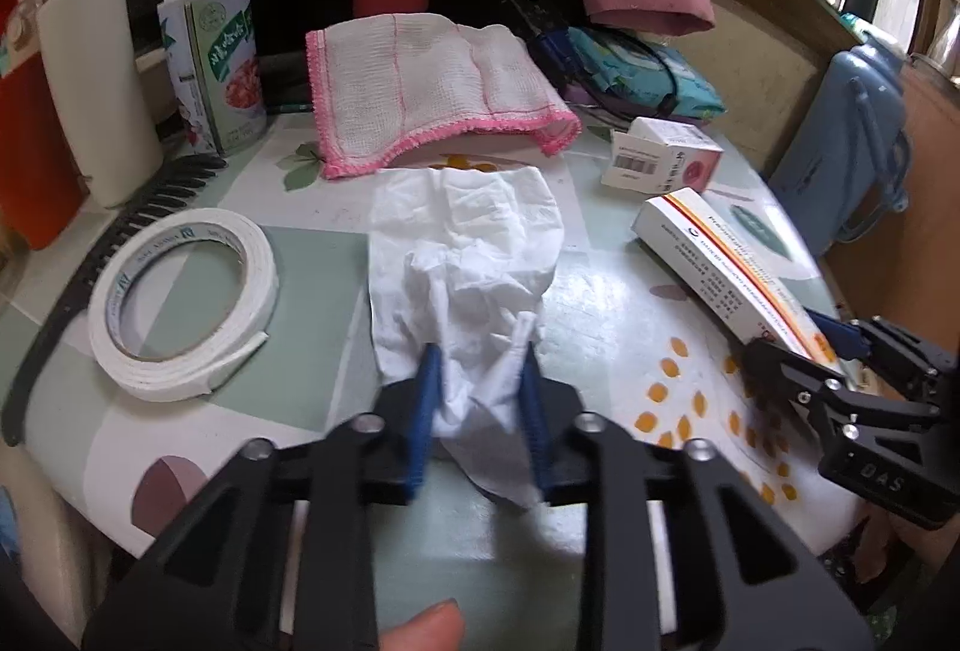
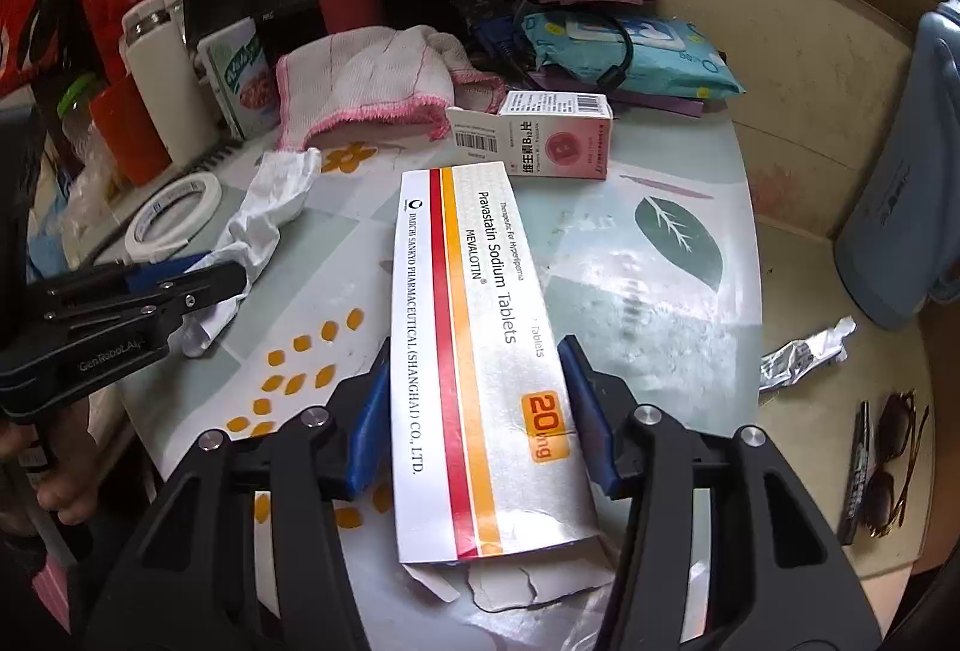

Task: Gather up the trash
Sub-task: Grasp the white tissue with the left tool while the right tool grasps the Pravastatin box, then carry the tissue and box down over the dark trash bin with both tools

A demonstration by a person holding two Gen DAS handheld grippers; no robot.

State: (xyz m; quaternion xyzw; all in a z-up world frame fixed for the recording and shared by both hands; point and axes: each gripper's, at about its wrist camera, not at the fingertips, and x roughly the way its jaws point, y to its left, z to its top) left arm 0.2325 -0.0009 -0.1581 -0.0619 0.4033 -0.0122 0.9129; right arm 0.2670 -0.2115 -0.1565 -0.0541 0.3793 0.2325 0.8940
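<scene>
A crumpled white tissue (image 1: 468, 231) lies mid-table, and my left gripper (image 1: 478, 357) is shut on its near bunched end, blue pads pressing both sides. In the right wrist view the same left gripper (image 2: 222, 273) pinches the tissue (image 2: 264, 213) at left. A long white medicine box (image 2: 474, 291) with red and orange stripes lies flat on the table. My right gripper (image 2: 475, 351) is shut on its near half, one pad against each long side. The left wrist view shows that box (image 1: 720, 255) at right, with my right gripper (image 1: 798, 345) on its end.
A small pink-and-white box (image 2: 558, 141), a tape roll (image 1: 180, 303), a black comb (image 1: 108, 255) and a pink-edged cloth (image 1: 432, 87) share the table. A crumpled foil wrapper (image 2: 804, 351), sunglasses (image 2: 894, 459) and a pen (image 2: 855, 471) lie at right. Bottles and a carton stand at the back left.
</scene>
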